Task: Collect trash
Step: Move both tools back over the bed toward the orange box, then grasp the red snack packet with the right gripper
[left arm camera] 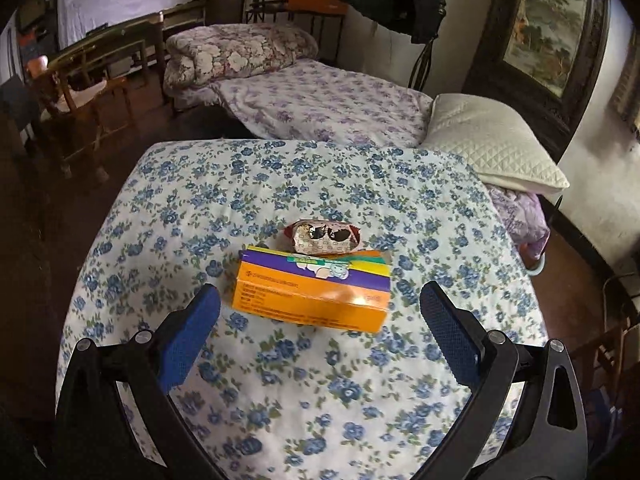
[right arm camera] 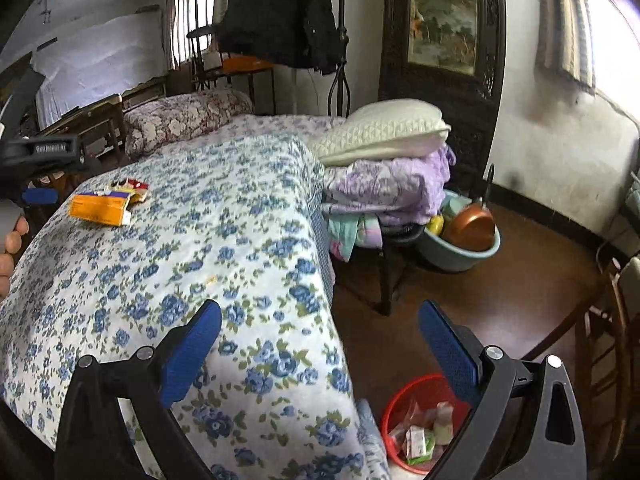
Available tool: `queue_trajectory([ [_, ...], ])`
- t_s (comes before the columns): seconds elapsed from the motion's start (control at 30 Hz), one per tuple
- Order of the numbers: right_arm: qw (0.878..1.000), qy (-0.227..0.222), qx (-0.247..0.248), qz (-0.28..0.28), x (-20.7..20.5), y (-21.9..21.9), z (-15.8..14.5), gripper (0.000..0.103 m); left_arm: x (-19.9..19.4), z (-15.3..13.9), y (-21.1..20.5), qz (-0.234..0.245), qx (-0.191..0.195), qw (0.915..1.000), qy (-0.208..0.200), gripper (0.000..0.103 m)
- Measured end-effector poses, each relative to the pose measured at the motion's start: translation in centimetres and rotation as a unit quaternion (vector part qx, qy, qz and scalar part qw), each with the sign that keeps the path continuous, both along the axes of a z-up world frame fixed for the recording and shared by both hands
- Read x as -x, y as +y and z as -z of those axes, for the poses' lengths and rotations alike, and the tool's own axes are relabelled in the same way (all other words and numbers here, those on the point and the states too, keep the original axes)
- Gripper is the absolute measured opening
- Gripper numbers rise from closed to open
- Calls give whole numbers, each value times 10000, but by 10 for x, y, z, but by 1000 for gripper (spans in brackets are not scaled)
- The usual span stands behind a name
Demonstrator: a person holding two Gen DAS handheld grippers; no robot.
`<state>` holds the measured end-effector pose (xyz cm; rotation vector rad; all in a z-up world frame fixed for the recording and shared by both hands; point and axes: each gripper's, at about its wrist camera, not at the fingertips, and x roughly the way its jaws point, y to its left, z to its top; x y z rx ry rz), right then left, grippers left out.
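An orange and purple cardboard box lies on the blue-flowered bedspread. A crumpled foil wrapper lies just behind it, touching it. My left gripper is open and empty, its blue pads on either side of the box's near edge, a little short of it. In the right wrist view the box and wrapper lie far left. My right gripper is open and empty over the bed's corner. A red bin holding several trash pieces stands on the floor below it.
A white pillow and folded purple quilts lie at the bed's far right. A blue basin with a copper pan stands on the floor. A dark coat hangs on a stand. Wooden chairs stand left.
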<state>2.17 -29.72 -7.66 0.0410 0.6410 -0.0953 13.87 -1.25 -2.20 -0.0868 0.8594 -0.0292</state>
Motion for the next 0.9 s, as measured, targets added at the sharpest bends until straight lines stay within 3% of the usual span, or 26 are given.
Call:
queue_trajectory([
  [0.23,9975,24,-710,2,-15,3,-10,97,-14,23,-7,-137,-33,9996,256,96],
  [0.47,9981,114,-593,-103,-8,7,-1,97,-32,51,-9,-274,-291,9974,595,96],
  [0.7,9972,166,-712,-147,-7,4,1,97,-9,45,37,-607,-350,9909,1147,96],
  [0.9,9977,84,-604,-307,-4,13,-4,97,28,20,77,-1074,-193,9904,850,96],
])
